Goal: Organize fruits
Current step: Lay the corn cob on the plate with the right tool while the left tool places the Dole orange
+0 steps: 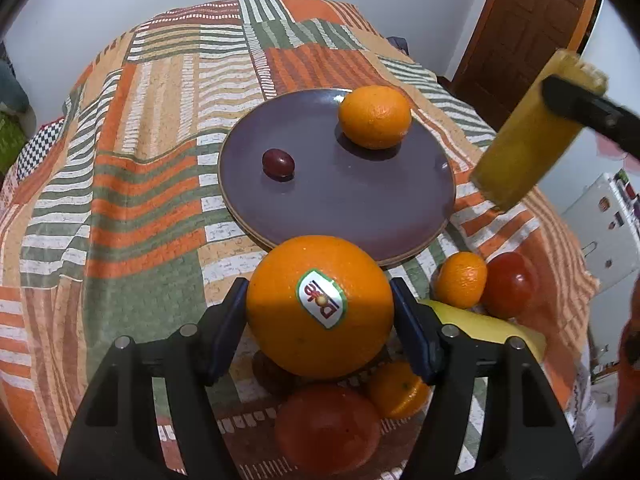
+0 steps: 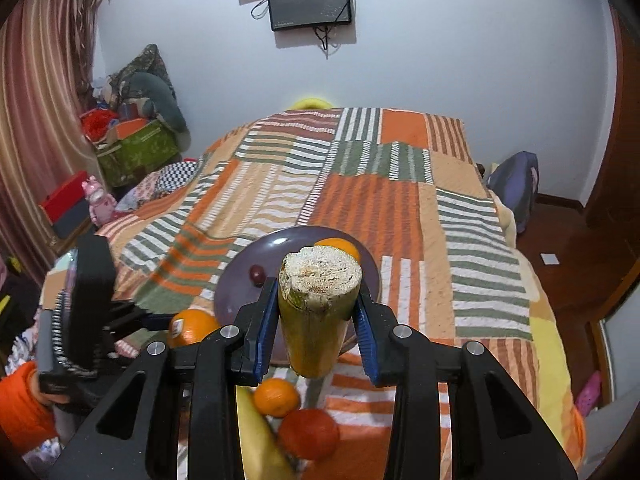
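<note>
My left gripper (image 1: 319, 320) is shut on a large orange with a sticker (image 1: 319, 306), held above the bedspread just short of the purple plate (image 1: 360, 216). The plate holds a smaller orange (image 1: 375, 117) and a dark red grape (image 1: 278, 163). My right gripper (image 2: 318, 320) is shut on a yellow-green cut stalk piece (image 2: 316, 312), held upright over the plate's near edge (image 2: 232, 284); it also shows in the left wrist view (image 1: 532, 136). The large orange shows in the right wrist view (image 2: 192, 326) too.
Loose fruit lies on the patterned bedspread (image 1: 120, 200) below the grippers: a mandarin (image 1: 460, 280), a second mandarin (image 1: 398, 390), two tomatoes (image 1: 510, 284) (image 1: 326, 428), a banana (image 1: 492, 330). A wooden door (image 1: 528, 20) stands right, clutter boxes (image 2: 136, 148) left.
</note>
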Available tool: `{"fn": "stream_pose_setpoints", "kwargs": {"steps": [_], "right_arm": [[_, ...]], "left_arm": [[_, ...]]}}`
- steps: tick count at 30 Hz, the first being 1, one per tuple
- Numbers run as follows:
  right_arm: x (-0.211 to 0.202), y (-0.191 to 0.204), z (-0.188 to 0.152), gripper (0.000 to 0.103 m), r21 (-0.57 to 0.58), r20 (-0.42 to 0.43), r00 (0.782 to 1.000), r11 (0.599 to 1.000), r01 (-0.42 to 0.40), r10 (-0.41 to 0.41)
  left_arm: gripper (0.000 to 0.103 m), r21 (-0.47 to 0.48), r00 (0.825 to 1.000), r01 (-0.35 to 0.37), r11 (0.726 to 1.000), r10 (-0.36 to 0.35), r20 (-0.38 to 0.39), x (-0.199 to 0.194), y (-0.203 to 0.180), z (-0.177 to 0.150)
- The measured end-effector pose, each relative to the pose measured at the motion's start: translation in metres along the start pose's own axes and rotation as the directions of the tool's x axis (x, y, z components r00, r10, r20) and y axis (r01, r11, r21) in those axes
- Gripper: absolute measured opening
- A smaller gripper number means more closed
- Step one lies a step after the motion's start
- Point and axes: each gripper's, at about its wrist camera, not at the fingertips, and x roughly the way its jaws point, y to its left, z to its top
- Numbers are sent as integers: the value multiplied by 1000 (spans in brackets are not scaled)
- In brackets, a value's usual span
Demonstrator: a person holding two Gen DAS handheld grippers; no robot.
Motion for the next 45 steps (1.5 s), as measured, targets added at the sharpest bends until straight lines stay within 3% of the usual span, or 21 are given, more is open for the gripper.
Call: {"fn": "stream_pose_setpoints", "kwargs": {"steps": [7,22,38,45], "right_arm": [[24,2,-1,33,-6,-50,998,1000,-26,26],[80,17,8,33,-31,-112,991,997,-76,72],[107,15,9,33,-5,-169,979,993,-120,117],[95,15,8,33,-17,-167,978,991,-131,126]], "left_arm": [[69,-8,999,5,1000,-5,50,-14,7,17],[69,39,1000,-2,999,1,23,24,8,52],[69,46,1000,2,999,-3,21,36,10,54],[69,51,1000,-3,999,2,9,31,10,52]]}}
